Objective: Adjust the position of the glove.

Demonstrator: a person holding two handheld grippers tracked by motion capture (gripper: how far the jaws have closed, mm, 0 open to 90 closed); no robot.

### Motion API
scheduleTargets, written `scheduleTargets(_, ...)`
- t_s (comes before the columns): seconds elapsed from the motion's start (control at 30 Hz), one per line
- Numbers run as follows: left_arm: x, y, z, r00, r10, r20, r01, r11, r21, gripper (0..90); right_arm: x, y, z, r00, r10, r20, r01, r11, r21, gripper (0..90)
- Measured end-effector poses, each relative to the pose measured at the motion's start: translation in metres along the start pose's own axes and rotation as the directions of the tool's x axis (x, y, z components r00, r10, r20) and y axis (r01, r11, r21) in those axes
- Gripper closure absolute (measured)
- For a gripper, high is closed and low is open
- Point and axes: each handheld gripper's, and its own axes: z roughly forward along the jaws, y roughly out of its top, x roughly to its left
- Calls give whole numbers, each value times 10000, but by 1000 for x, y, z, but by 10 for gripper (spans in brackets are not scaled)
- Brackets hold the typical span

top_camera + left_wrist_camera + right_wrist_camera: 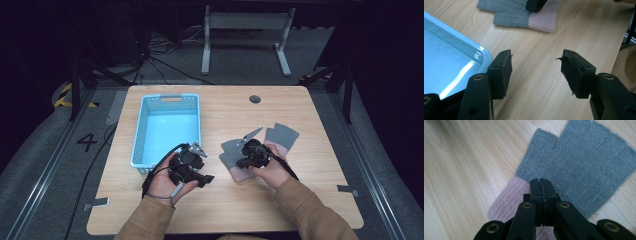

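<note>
My right tool [541, 182] is pinched shut on the grey glove [584, 170] at its pink cuff, basket [167, 127] off to the left past my wide-open left tool [536, 72].

Bare table [240, 200] lies between blue basket [167, 125] and grey gloves [235, 157]; nothing blocks passage.

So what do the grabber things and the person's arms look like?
Both grippers, left and right, are black, each with two blocky fingers and brass-coloured rivets. A grey three-cornered plate sits on top, and a black cable loops away. The sleeves are tan.
</note>
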Motion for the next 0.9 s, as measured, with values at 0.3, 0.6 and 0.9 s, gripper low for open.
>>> scheduleTargets(0.3, 0, 4, 4, 10000, 70, 59, -70, 9999, 83, 419, 8, -21, -10, 10000, 9, 4, -9, 9999, 102, 900)
scheduleTargets(0.6, -1, 9, 7, 9997, 188, 142, -189, 9998, 81, 419, 14, -43, -22, 9998, 178, -131, -176, 9996, 200, 899)
scheduleTargets(0.9, -1, 11, 8, 9994, 258, 212, -259, 9997, 53, 419, 22, -46, -32, 10000, -4, -66, 5, 9998, 199, 900)
